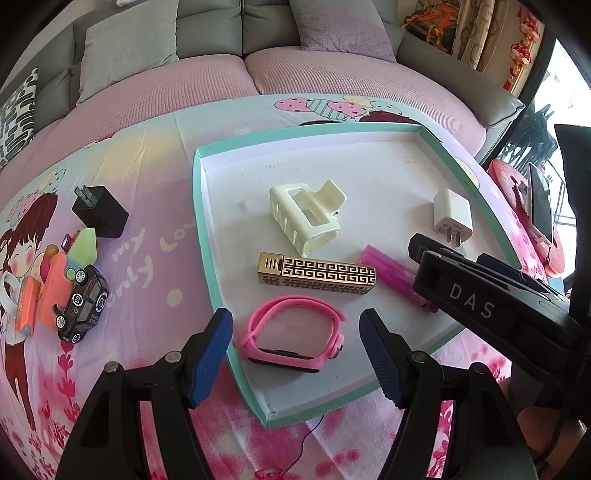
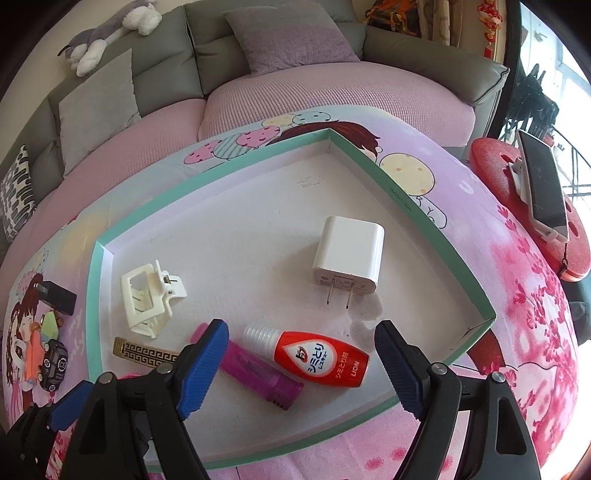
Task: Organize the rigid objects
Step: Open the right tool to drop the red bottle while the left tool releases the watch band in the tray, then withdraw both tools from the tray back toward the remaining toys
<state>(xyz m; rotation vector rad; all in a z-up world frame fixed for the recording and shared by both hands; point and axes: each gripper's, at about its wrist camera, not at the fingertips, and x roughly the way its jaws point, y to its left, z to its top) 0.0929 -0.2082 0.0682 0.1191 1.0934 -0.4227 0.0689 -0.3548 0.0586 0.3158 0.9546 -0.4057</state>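
Observation:
A teal-rimmed white tray (image 1: pixel 200 221) lies on the cartoon-print cloth. Inside it are a cream hair claw (image 1: pixel 306 218), a gold patterned case (image 1: pixel 317 278), a pink wristband (image 1: pixel 295 334), a magenta lighter (image 2: pixel 255 373), a red bottle (image 2: pixel 325 363) and a white charger (image 2: pixel 347 254). My left gripper (image 1: pixel 297 354) stands open above the tray's near corner, with the wristband between its fingers and untouched. My right gripper (image 2: pixel 301 369) is open too, its blue pads straddling the lighter and the bottle without pressing on them. On the cloth left of the tray sit a black charger (image 1: pixel 99 212) and a toy car (image 1: pixel 83 302).
Orange and green toy pieces (image 1: pixel 55 280) lie beside the car. A phone (image 2: pixel 543 184) leans on a red stand (image 2: pixel 491 162) at the right. A grey sofa with cushions (image 1: pixel 129 48) and a plush toy (image 2: pixel 107 33) lies behind. A thin black cable (image 1: pixel 306 443) runs below the tray.

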